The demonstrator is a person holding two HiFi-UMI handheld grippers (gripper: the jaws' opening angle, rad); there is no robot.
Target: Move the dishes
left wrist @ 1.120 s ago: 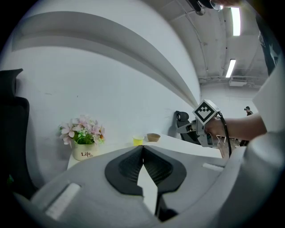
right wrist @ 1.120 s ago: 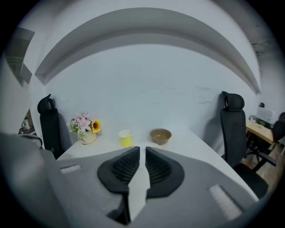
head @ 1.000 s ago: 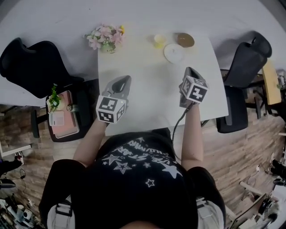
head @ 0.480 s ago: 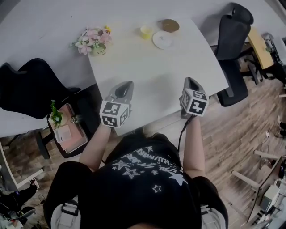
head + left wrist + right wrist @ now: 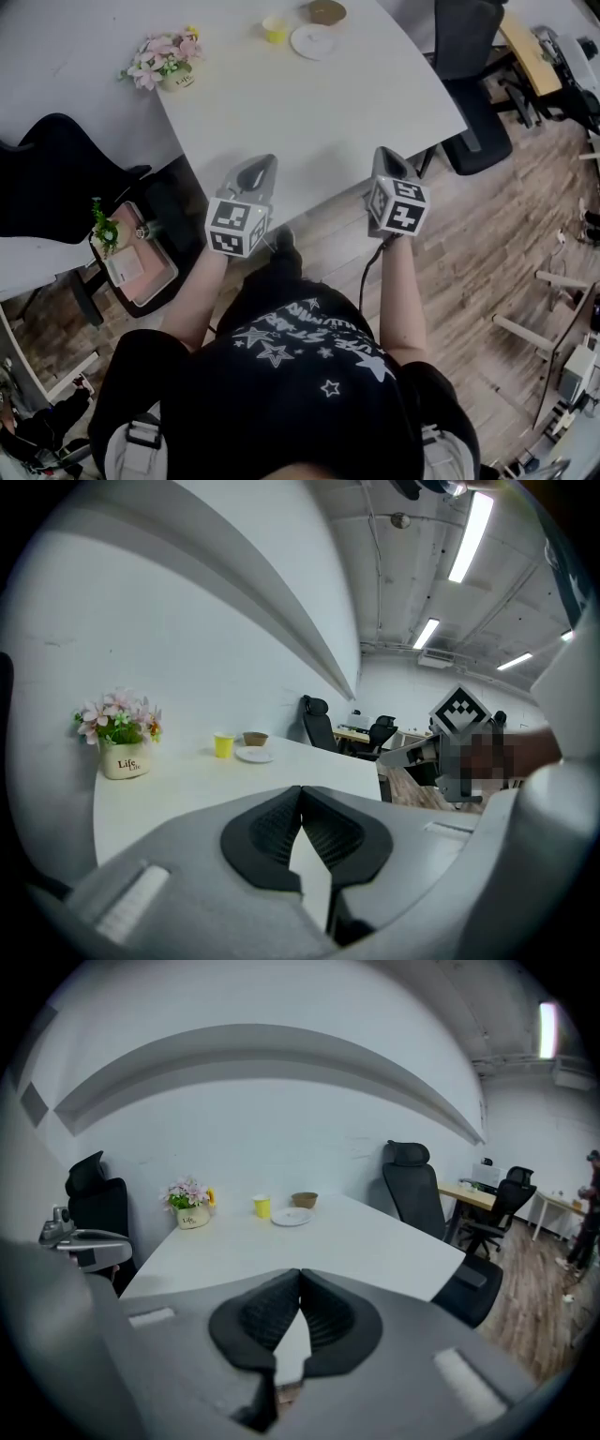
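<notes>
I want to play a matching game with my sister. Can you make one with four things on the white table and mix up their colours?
Things:
1. cup
2. plate
3. bowl
4. flowers

Colours:
A. white
B. mostly pink
C. yellow
D. brown

Right pairs: 1-C, 2-A, 3-D, 4-B.
</notes>
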